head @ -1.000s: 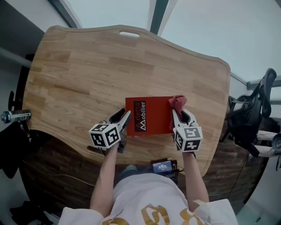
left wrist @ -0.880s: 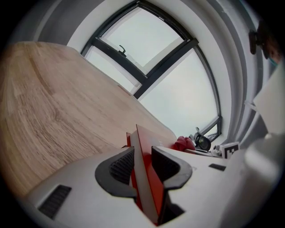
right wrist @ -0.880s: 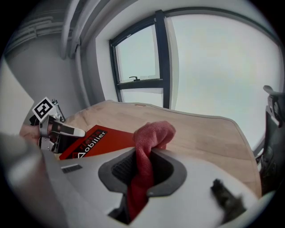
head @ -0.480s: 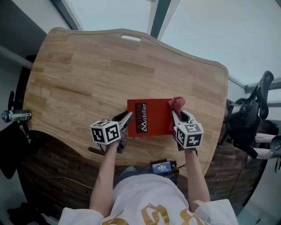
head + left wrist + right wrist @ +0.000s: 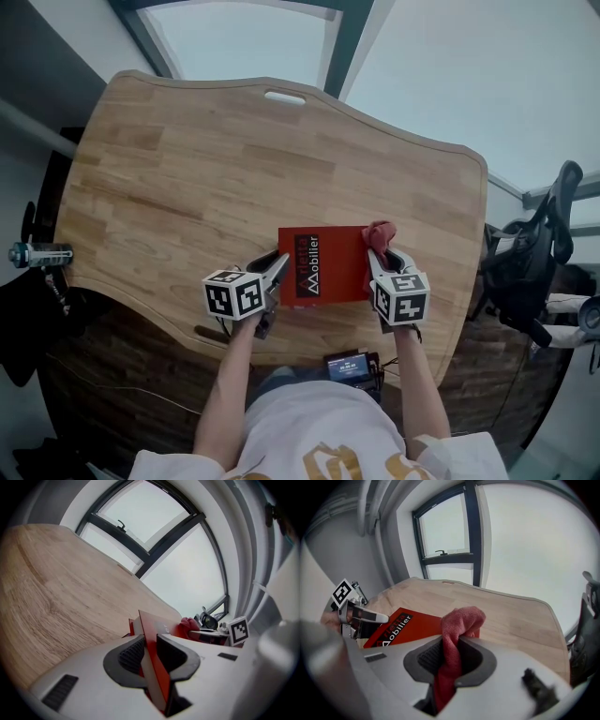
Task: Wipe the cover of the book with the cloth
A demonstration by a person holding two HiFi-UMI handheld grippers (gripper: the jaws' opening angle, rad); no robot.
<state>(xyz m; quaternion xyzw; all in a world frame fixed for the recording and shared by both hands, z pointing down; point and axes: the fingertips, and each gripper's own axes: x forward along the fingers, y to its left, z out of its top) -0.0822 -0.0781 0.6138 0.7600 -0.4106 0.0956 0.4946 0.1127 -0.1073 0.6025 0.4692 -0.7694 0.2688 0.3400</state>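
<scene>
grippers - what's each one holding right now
Left gripper: just closed, gripping the edge of the book.
Right gripper: closed on the cloth.

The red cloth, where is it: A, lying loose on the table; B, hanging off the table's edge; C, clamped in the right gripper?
C: the right gripper view shows the red cloth bunched up and pinched between the jaws of the right gripper.

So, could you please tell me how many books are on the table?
1: the red book lies near the front edge of the wooden table, with the red cloth at its right end. No other seems hidden.
</scene>
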